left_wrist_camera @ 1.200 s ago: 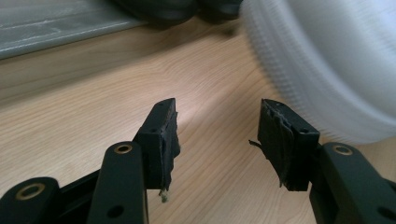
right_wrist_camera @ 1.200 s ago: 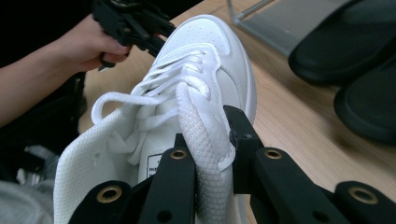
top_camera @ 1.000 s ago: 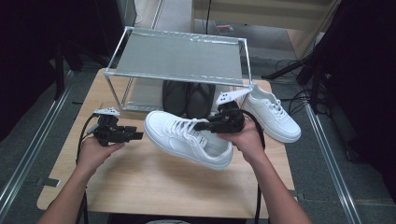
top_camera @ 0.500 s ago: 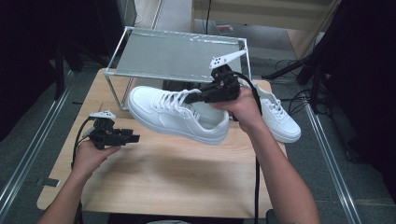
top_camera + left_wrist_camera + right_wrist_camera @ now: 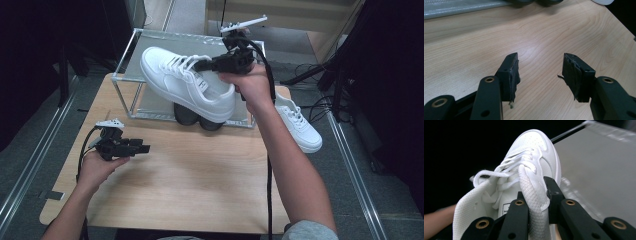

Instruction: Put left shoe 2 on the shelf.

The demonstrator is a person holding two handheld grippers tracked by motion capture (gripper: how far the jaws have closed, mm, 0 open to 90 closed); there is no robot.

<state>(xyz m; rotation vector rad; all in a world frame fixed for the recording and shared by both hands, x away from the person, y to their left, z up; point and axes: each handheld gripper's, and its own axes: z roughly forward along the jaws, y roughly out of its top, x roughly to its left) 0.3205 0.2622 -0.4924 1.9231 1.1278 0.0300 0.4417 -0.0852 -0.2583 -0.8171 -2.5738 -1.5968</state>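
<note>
My right gripper (image 5: 204, 64) is shut on the padded side wall of a white lace-up sneaker (image 5: 185, 82) and holds it in the air, toe pointing left, level with the top of a metal-framed shelf (image 5: 131, 50). In the right gripper view the jaws (image 5: 536, 195) pinch the sneaker (image 5: 534, 157) beside its tongue, with the shelf's grey top (image 5: 599, 170) behind it. My left gripper (image 5: 143, 148) rests low over the wooden table (image 5: 200, 180) at the left, open with nothing in it. The left gripper view has its jaws (image 5: 540, 72) spread above bare wood.
A second white sneaker (image 5: 301, 127) lies at the table's right edge. A pair of black shoes (image 5: 197, 116) stands under the shelf. Cables trail from both grippers; dark floor and metal rails flank the table.
My right gripper has lifted the white sneaker off the table and carried it up and away toward the shelf top. The left gripper has stayed where it was.
</note>
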